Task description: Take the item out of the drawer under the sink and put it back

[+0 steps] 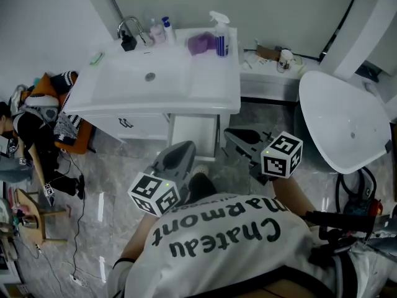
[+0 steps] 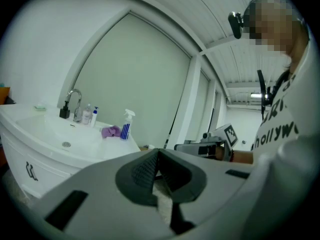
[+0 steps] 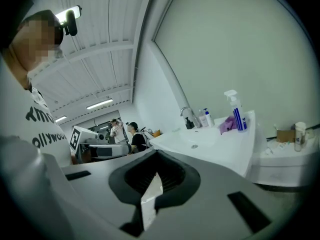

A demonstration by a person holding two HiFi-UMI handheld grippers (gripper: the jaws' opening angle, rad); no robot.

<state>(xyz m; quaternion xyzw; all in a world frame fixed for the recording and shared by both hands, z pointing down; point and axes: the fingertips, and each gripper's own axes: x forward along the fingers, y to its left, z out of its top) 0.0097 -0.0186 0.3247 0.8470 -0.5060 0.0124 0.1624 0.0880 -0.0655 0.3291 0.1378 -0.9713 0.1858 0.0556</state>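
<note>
The white sink vanity (image 1: 211,95) stands ahead of me, and its drawer front (image 1: 133,124) with a dark handle looks closed. A white panel (image 1: 194,136) sits to the right of it under the basin. No item from the drawer shows in any view. My left gripper (image 1: 181,146) hovers low in front of the vanity, shut with nothing between its jaws (image 2: 159,151). The right gripper (image 1: 232,132) is beside it to the right, also shut and empty (image 3: 156,153). Neither one touches the vanity.
On the counter are a faucet (image 1: 128,27), a spray bottle (image 1: 221,35) and a purple cloth (image 1: 200,42). A white tub (image 1: 347,126) fills the right side. Clutter and an orange seat (image 1: 77,138) lie to the left. People stand far off (image 3: 131,136).
</note>
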